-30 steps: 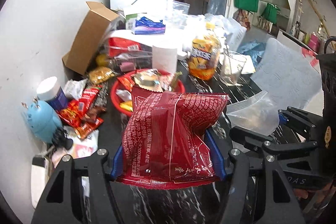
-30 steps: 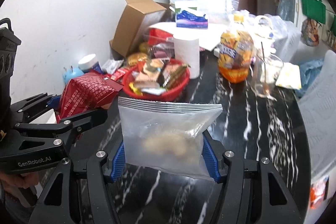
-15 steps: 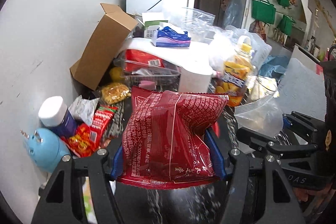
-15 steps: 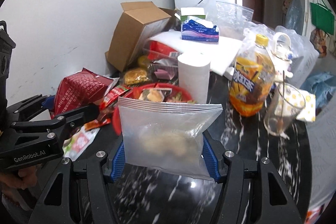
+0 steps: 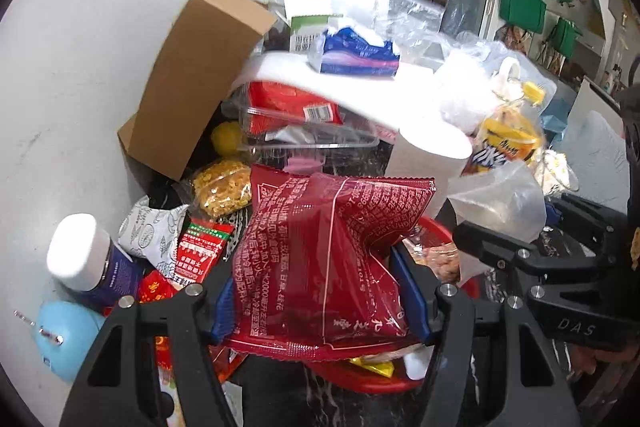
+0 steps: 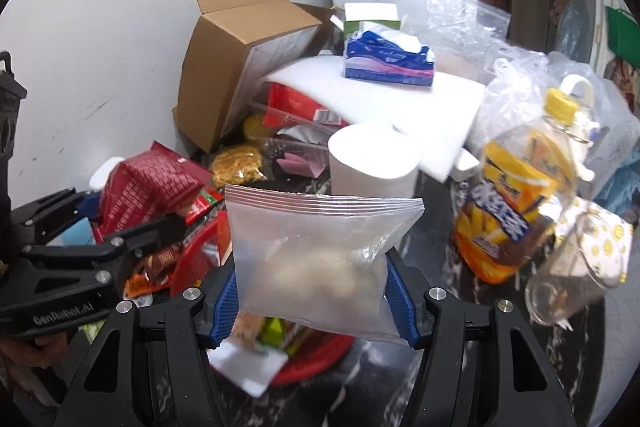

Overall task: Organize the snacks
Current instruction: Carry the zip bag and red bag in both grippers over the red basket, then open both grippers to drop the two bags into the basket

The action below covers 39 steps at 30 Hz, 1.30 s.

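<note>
My left gripper [image 5: 320,303] grips the red snack packet [image 5: 324,259]; right gripper [image 6: 312,301] grips the clear zip bag [image 6: 316,259], contents blurry. Both above the red basket [image 6: 200,251].

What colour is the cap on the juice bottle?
Yellow. The cap tops the juice bottle, clearest in the right wrist view.

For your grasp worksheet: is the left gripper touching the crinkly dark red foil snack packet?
Touching: the left wrist view shows the left gripper pinching the red snack packet.
</note>
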Each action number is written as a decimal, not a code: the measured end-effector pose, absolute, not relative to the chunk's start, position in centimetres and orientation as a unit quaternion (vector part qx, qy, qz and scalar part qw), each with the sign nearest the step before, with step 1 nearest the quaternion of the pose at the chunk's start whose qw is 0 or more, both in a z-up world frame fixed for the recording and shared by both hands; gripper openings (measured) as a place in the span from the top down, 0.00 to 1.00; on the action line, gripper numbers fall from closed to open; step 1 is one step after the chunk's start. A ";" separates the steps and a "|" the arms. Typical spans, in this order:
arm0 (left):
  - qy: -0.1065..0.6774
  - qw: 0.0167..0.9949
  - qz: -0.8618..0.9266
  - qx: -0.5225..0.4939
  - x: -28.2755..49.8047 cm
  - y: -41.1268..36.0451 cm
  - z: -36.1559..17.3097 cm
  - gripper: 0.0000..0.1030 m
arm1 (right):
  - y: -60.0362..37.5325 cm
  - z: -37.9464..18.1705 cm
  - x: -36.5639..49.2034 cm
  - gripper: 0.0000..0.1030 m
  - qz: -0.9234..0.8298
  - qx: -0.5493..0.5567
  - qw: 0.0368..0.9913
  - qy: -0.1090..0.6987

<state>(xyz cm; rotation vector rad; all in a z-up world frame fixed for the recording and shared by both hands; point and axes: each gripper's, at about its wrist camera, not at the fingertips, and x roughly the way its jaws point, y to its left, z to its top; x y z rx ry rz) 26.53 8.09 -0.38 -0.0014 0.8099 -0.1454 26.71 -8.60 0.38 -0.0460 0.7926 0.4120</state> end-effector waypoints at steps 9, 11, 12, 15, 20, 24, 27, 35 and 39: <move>0.490 0.864 -0.111 0.021 29.1 7.2 -5.7 0.36 | -7.4 -2.7 29.5 0.39 0.219 -0.044 0.879 0.421; 0.489 0.865 -0.109 0.033 29.0 6.8 -5.8 0.36 | -7.4 -3.2 29.6 0.39 0.224 -0.044 0.876 0.425; 0.489 0.865 -0.110 0.038 28.9 6.7 -5.8 0.35 | -7.4 -3.4 29.7 0.39 0.228 -0.043 0.874 0.426; 0.488 0.865 -0.111 0.045 28.9 6.5 -6.0 0.34 | -7.3 -3.7 29.5 0.39 0.230 -0.050 0.874 0.426; 0.485 0.866 -0.105 0.057 28.9 6.3 -6.1 0.34 | -7.4 -4.3 29.8 0.39 0.231 -0.047 0.870 0.433; 0.483 0.868 -0.098 0.060 29.0 6.2 -6.0 0.33 | -7.6 -4.5 29.9 0.39 0.235 -0.041 0.867 0.437; 0.481 0.869 -0.087 0.075 28.9 5.8 -5.6 0.33 | -7.7 -4.4 30.0 0.37 0.239 -0.031 0.866 0.438; 0.478 0.867 -0.081 0.112 28.3 5.1 -4.8 0.32 | -7.4 -3.7 29.3 0.37 0.244 -0.053 0.865 0.436; 0.483 0.864 -0.078 0.118 28.3 4.9 -4.7 0.30 | -7.6 -3.7 29.2 0.29 0.245 -0.054 0.860 0.445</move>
